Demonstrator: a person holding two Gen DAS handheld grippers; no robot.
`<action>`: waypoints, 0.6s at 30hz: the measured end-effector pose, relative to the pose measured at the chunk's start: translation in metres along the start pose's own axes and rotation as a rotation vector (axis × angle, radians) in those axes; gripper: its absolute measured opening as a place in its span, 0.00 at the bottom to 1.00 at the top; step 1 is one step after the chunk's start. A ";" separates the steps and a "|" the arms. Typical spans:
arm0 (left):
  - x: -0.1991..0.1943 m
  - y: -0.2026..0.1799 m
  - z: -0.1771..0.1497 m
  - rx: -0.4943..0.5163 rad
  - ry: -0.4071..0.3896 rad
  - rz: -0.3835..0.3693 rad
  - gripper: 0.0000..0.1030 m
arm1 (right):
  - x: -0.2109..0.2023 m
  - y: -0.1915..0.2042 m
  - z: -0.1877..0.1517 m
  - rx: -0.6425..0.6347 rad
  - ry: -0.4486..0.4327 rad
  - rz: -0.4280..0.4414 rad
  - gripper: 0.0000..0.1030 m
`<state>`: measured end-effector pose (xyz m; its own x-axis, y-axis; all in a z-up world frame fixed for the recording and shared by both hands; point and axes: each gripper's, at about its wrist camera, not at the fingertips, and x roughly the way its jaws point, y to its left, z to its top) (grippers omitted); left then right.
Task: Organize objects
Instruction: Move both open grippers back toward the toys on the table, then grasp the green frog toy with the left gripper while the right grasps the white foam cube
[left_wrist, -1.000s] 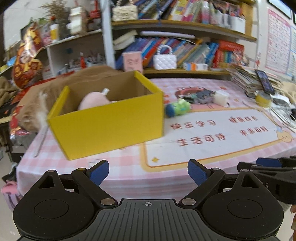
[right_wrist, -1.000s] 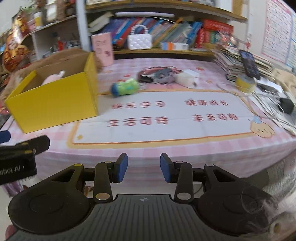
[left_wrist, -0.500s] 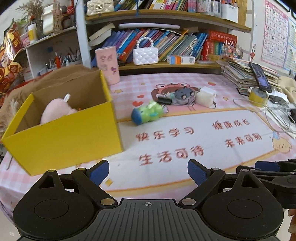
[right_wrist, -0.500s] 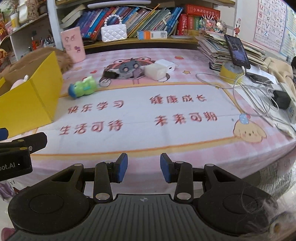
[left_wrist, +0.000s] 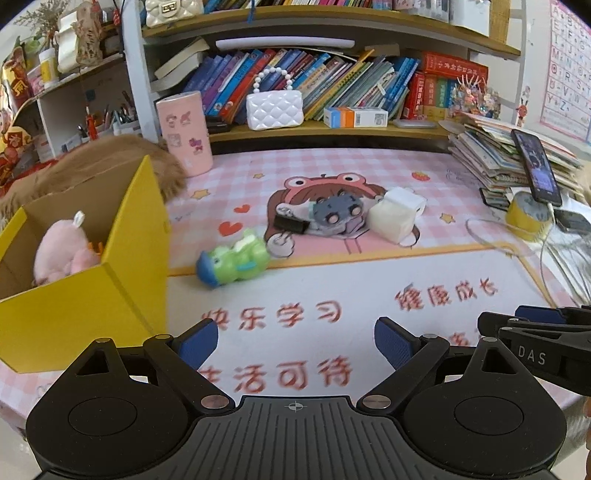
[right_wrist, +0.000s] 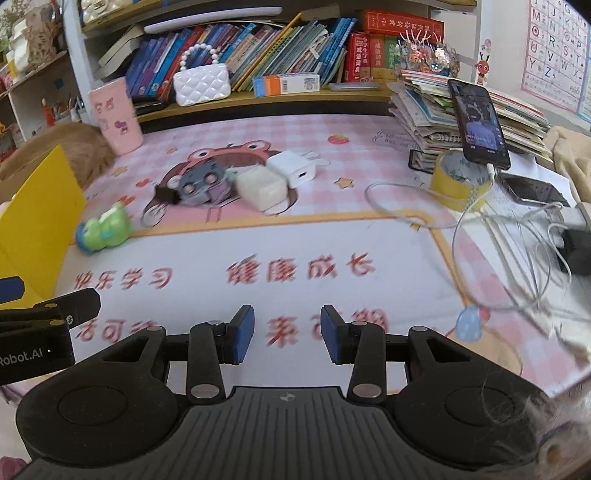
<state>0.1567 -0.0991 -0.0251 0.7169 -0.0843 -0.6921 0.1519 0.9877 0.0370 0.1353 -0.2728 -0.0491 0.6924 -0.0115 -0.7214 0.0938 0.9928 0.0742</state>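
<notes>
A yellow cardboard box (left_wrist: 92, 306) stands at the left with a pink plush toy (left_wrist: 62, 254) inside. A green frog toy (left_wrist: 232, 258) lies on the mat just right of the box; it also shows in the right wrist view (right_wrist: 105, 230). Behind it lie a black binder clip (left_wrist: 291, 223), a grey toy car (left_wrist: 336, 212) and a white cube (left_wrist: 393, 221), with a white charger (right_wrist: 293, 171) beside them. My left gripper (left_wrist: 295, 341) is open and empty above the mat's front. My right gripper (right_wrist: 287, 334) is open and empty, to its right.
A pink cup (left_wrist: 184, 133) stands behind the box. A stack of books (right_wrist: 461, 114) with a phone (right_wrist: 478, 123), a yellow tape roll (right_wrist: 461, 181) and white cables (right_wrist: 517, 251) crowd the right side. A bookshelf (left_wrist: 332, 85) runs along the back.
Both grippers have moved forward and to the right over the table. The toys now look nearer and the box has slid toward the left edge of view. Both jaws stay open.
</notes>
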 end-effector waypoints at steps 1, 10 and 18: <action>0.003 -0.003 0.003 -0.009 0.001 0.005 0.91 | 0.002 -0.004 0.003 -0.003 -0.003 0.002 0.37; 0.033 -0.013 0.028 -0.074 -0.009 0.123 0.71 | 0.032 -0.032 0.035 -0.017 -0.020 0.041 0.42; 0.066 -0.001 0.049 -0.134 -0.006 0.263 0.71 | 0.066 -0.031 0.059 -0.049 -0.032 0.066 0.45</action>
<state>0.2377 -0.1126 -0.0354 0.7241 0.1768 -0.6667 -0.1306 0.9843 0.1192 0.2204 -0.3114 -0.0585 0.7189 0.0506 -0.6933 0.0129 0.9962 0.0860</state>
